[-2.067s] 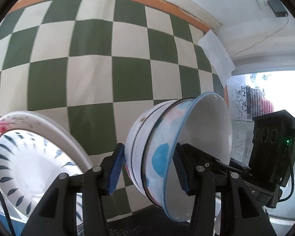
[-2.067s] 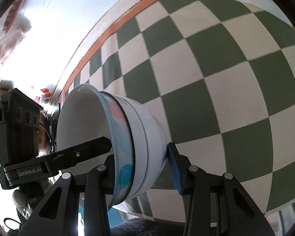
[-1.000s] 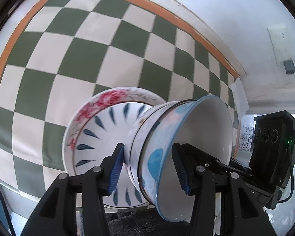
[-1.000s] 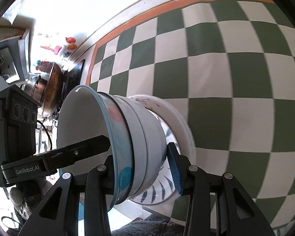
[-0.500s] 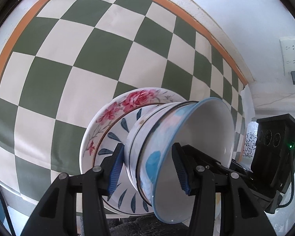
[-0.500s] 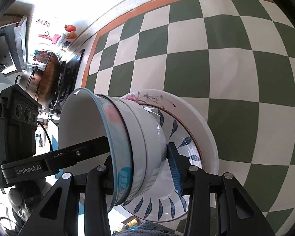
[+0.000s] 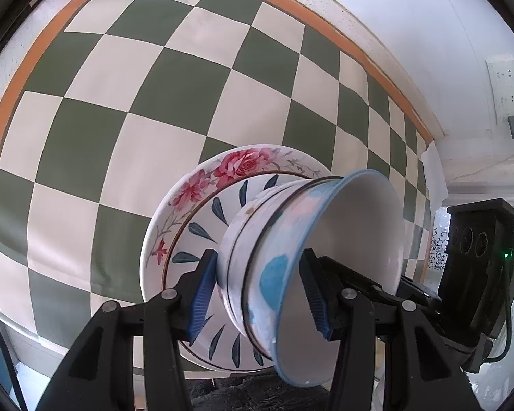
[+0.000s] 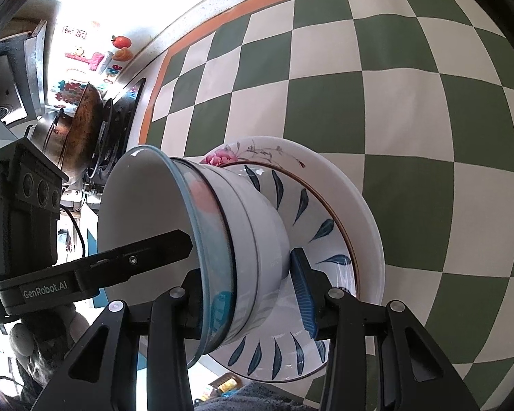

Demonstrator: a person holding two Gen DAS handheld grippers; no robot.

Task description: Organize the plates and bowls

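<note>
A nested stack of white ceramic bowls (image 7: 291, 257), the outermost rimmed in pale blue, is being gripped across its walls by the left tool (image 7: 260, 294) and, from the opposite side, by the right tool (image 8: 246, 291). The stack's axis is lying sideways to both tools, foot toward the stacked plates (image 7: 202, 239), a blue-leaf plate on a rose-patterned one, on the green-and-cream checked surface (image 7: 120, 102). The foot is sitting against or just short of the plates' centre; neither tool is being judged nearer.
</note>
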